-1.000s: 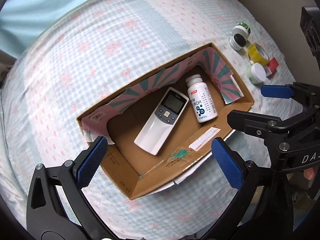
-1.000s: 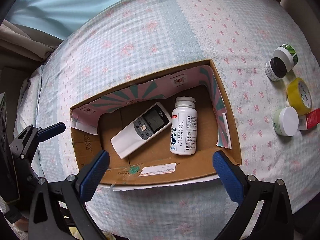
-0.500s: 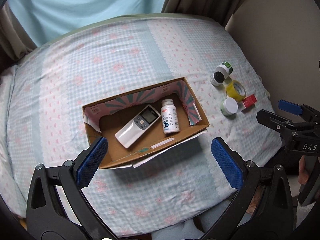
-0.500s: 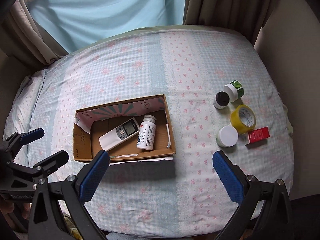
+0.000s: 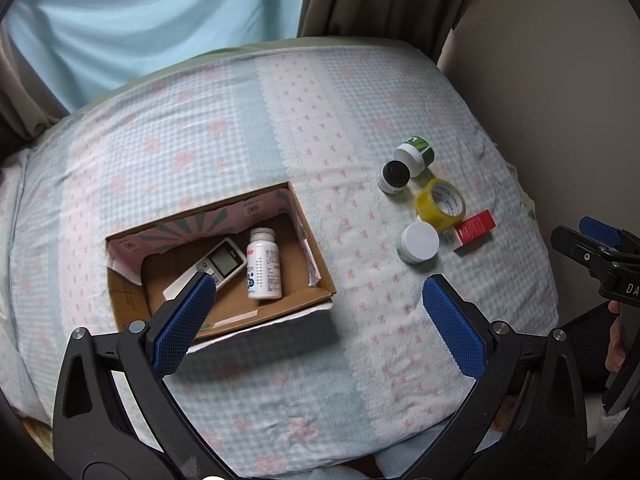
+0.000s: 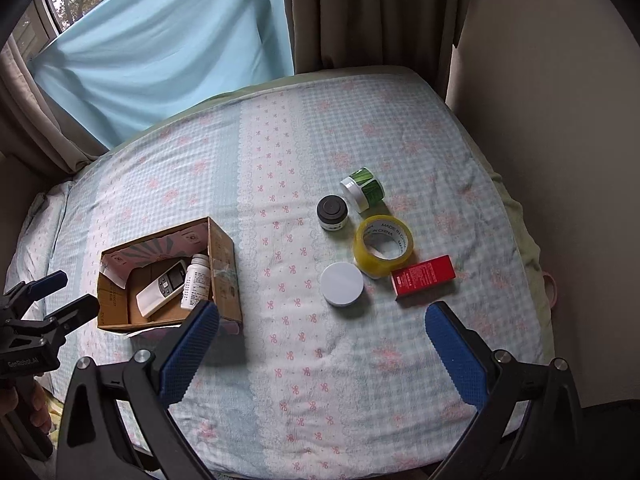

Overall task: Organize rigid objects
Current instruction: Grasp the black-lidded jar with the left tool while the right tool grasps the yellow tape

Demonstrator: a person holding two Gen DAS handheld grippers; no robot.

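Both tongs spread wide, empty, held above the near edge of the bed with the blue-and-pink checked sheet (image 6: 280, 152). Right tongs (image 6: 320, 352) point at the loose cluster; left tongs (image 5: 316, 320) sit nearer the open brown cardboard box (image 5: 320, 276).

Landmark is the box. Inside it: white remote control with grey screen (image 5: 216, 266) and white plastic pill bottle lying on its side (image 5: 264, 264), side by side. Right of the box, well apart, on the sheet: white-lidded round jar (image 6: 342, 283), yellow roll of packing tape (image 6: 383, 245) just beyond it, small red carton (image 6: 424, 276) touching the tape, black-lidded jar (image 6: 332, 212) and green-labelled white jar on its side (image 6: 362, 189) farthest back.

Likely next step: right tongs take the white-lidded jar, nearest one. Come straight down, pads across the lid's width, close square. Soft bed gives, so don't press. Avoid nudging the tape. Drop it in the box's free left end.
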